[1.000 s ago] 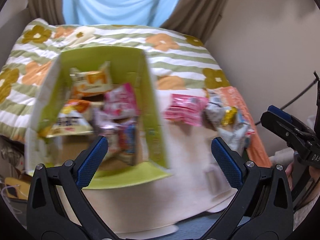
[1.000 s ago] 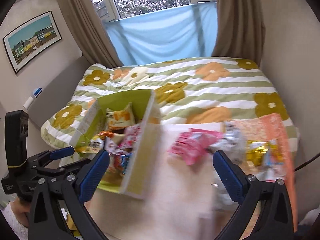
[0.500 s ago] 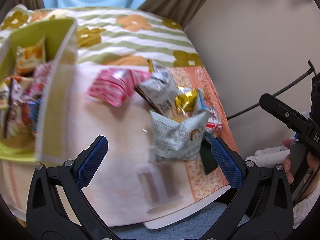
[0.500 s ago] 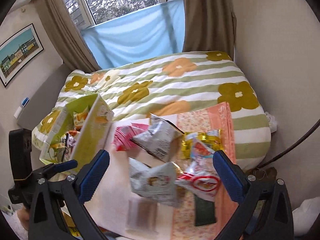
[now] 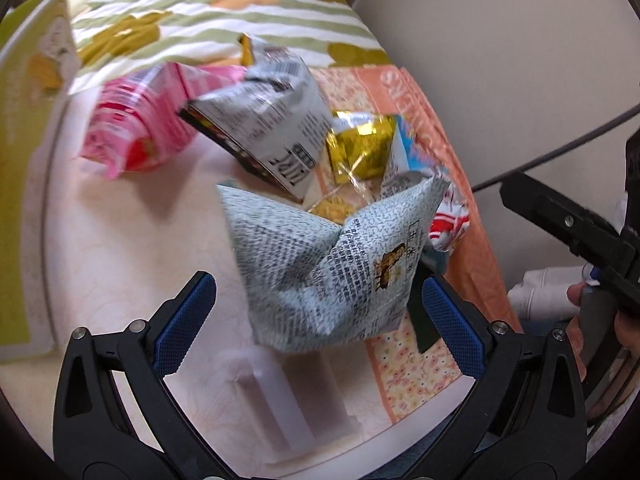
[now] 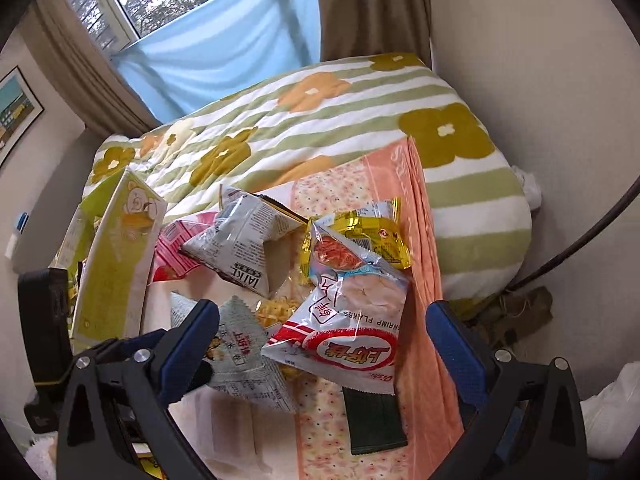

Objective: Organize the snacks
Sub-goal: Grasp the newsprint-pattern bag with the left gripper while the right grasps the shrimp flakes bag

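Left gripper (image 5: 316,312) spread wide, nothing between its blue pads; the grey bag (image 5: 332,264), printed like newsprint, sits just beyond, in the gap. Right gripper (image 6: 324,336) also wide and holding nothing, poised over the shrimp-flake bag (image 6: 344,328), red and white with a clear window.

Snacks lie in a loose heap on a pale counter (image 5: 120,240), partly on an orange floral cloth (image 6: 380,184). A dark green flat pack (image 6: 372,420) pokes out from under the shrimp-flake bag on the cloth. Beyond these, a gold wrapper (image 6: 372,232) touches the shrimp-flake bag's far end. A silver bag (image 5: 264,120) with a barcode leans tilted over the pink bag (image 5: 132,128), which lies on the left side of the heap.

Left of the heap stands a yellow-green box (image 6: 116,260), side wall with a cartoon print facing the snacks; contents mostly hidden.

Farther back, a bed with a striped flower quilt (image 6: 320,120), then curtains (image 6: 368,4) and a window.
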